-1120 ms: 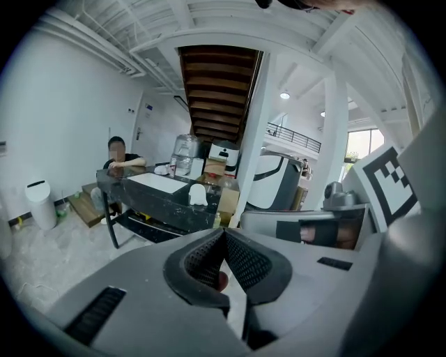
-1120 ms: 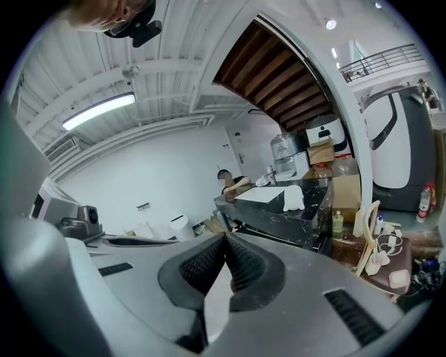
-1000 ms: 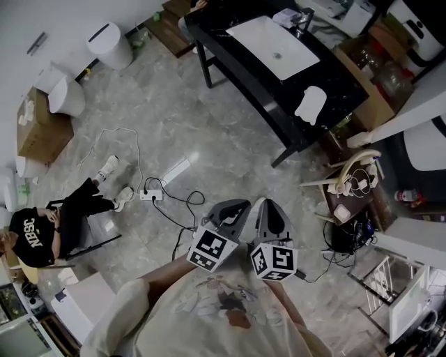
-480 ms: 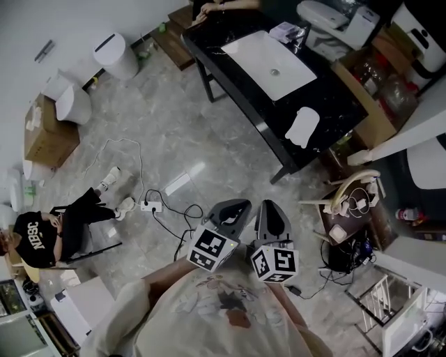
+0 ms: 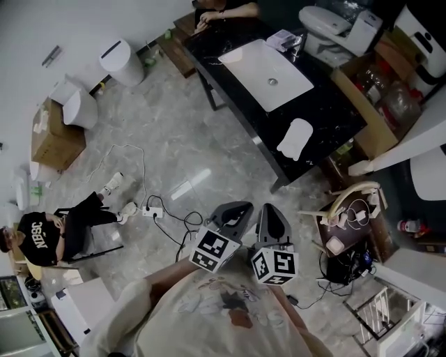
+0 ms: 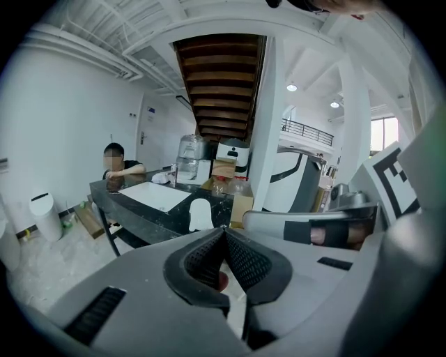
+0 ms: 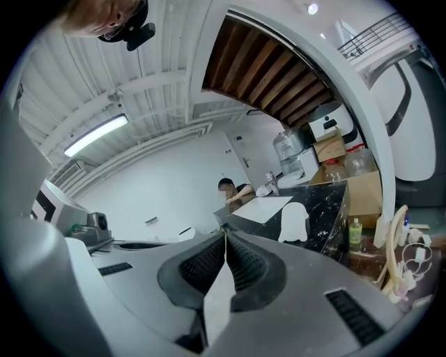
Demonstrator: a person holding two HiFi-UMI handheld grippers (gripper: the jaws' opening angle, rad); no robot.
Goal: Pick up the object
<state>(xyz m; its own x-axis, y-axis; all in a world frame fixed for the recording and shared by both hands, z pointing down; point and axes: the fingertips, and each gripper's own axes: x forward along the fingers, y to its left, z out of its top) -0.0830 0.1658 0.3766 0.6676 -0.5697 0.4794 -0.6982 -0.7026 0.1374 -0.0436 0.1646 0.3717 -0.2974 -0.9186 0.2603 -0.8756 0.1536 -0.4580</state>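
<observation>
A white ghost-shaped object [image 5: 294, 138] lies flat on the black table [image 5: 327, 97], near its closer end; it also shows in the left gripper view [image 6: 200, 214] and in the right gripper view [image 7: 293, 222]. A white basin [image 5: 266, 64] is set in the table beyond it. Both grippers are held side by side close to my body, over the floor and well short of the table. My left gripper [image 5: 235, 209] [image 6: 224, 230] is shut, tips touching, nothing held. My right gripper [image 5: 272, 211] [image 7: 224, 233] is shut and empty too.
A power strip with cables [image 5: 151, 210] lies on the marble floor just ahead. A person sits at the left [image 5: 49, 233], another at the table's far end [image 5: 223, 10]. A stand with cables [image 5: 348, 202] is at the right. A cardboard box [image 5: 52, 132] and white bin [image 5: 117, 58] stand by the wall.
The whole head view has shifted: the black table and the white object have come nearer and slid leftward. Both grippers keep their place in front of my body, still shut.
</observation>
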